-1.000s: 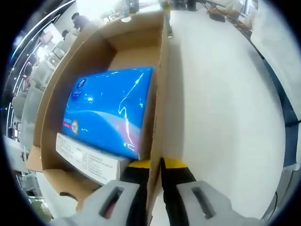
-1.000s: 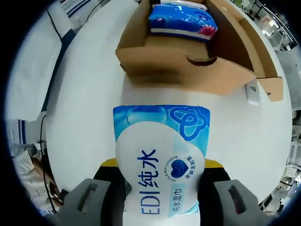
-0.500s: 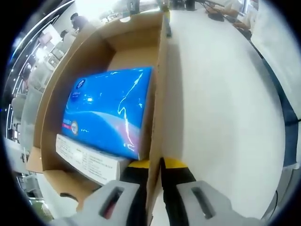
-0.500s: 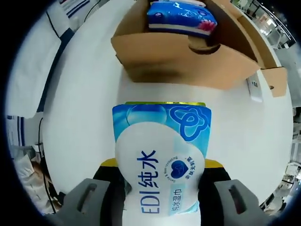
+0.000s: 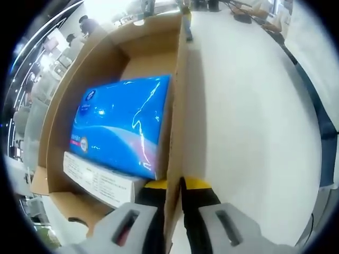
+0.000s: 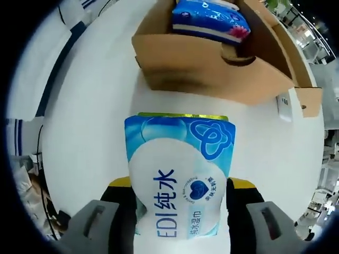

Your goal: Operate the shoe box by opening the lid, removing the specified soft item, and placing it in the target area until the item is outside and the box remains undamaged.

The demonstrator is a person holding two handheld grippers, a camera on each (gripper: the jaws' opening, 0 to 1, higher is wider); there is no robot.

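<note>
An open cardboard shoe box (image 5: 177, 95) lies on a white table, with a blue tissue pack (image 5: 124, 121) inside it. My left gripper (image 5: 174, 211) is shut on the box's side wall, one jaw inside and one outside. In the right gripper view the same box (image 6: 212, 69) stands ahead with the blue tissue pack (image 6: 209, 18) showing in it. My right gripper (image 6: 180, 222) is shut on a blue-and-white wet wipes pack (image 6: 177, 180) with a heart and blue lettering, held above the table outside the box.
The white table (image 5: 249, 116) stretches to the right of the box. A white label (image 5: 98, 177) is on the box's near inner wall. People and furniture stand in the far background (image 5: 87, 21). A dark strip edges the table (image 6: 77, 32).
The right gripper view has shifted slightly, the box now sitting a bit lower and nearer the wipes pack. The left gripper still clamps the box wall.
</note>
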